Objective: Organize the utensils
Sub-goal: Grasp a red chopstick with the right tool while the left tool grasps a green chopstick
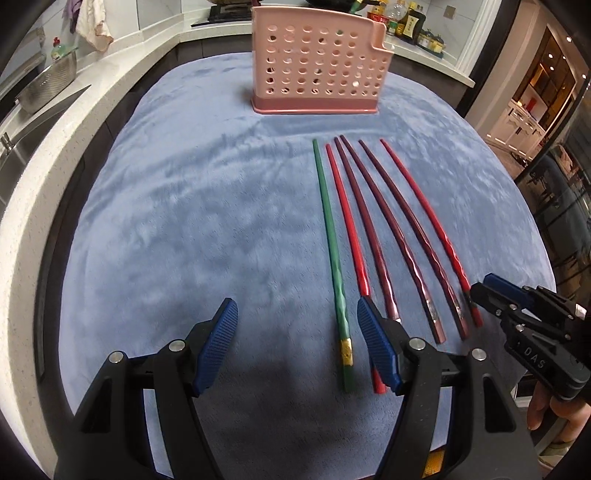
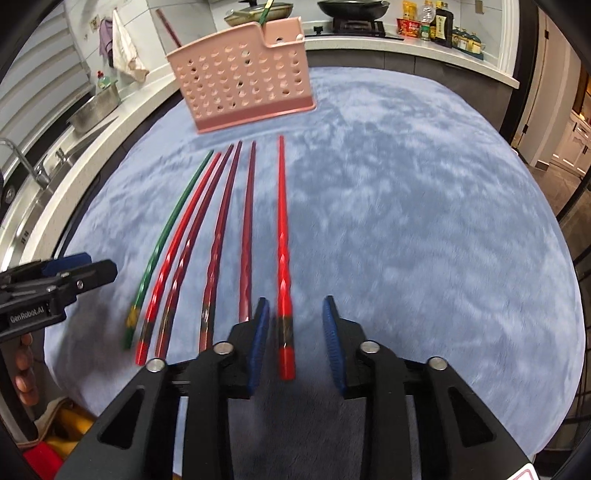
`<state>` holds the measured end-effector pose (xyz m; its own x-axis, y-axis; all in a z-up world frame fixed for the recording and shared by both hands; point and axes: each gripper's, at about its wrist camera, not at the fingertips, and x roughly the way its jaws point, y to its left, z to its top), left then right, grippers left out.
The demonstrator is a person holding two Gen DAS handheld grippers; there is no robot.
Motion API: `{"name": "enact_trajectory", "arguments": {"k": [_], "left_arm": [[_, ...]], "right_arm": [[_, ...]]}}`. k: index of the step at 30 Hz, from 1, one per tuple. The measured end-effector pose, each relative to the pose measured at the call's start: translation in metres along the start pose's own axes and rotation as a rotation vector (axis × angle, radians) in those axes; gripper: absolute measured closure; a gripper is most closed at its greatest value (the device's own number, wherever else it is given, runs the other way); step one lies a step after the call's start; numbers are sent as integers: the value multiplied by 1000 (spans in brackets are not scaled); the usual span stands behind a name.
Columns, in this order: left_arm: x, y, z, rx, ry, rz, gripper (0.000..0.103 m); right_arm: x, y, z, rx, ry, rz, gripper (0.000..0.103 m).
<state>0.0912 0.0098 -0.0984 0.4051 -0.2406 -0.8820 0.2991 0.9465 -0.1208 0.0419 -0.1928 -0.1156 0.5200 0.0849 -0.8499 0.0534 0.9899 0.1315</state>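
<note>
The left gripper (image 2: 74,275) reads "GenRobot.AI" on its side; the right gripper (image 1: 480,291) shows "DAS" on its body. Six chopsticks lie fanned side by side on a blue cloth (image 1: 184,203), tips toward a pink holed holder (image 1: 314,62) standing upright beyond them. The left gripper's jaws are spread over the thick ends of the green chopstick (image 1: 332,251) and its red neighbour (image 1: 351,229). The right gripper's jaws are spread around the outermost red chopstick (image 2: 283,258), apparently not touching it. Bottles (image 2: 436,22) line the counter behind.
</note>
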Motion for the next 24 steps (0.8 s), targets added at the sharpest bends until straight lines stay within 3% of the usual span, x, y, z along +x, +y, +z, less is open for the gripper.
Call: {"name": "enact_trajectory", "arguments": {"k": [16,24], "left_arm": [[22,-15,-13,63,118,-26,49],[23,-15,-15,74,127,-18,53]], "right_arm": [[8,6,-8,-22,43,11,90],[9,6,-9,-26,49,10,91]]}}
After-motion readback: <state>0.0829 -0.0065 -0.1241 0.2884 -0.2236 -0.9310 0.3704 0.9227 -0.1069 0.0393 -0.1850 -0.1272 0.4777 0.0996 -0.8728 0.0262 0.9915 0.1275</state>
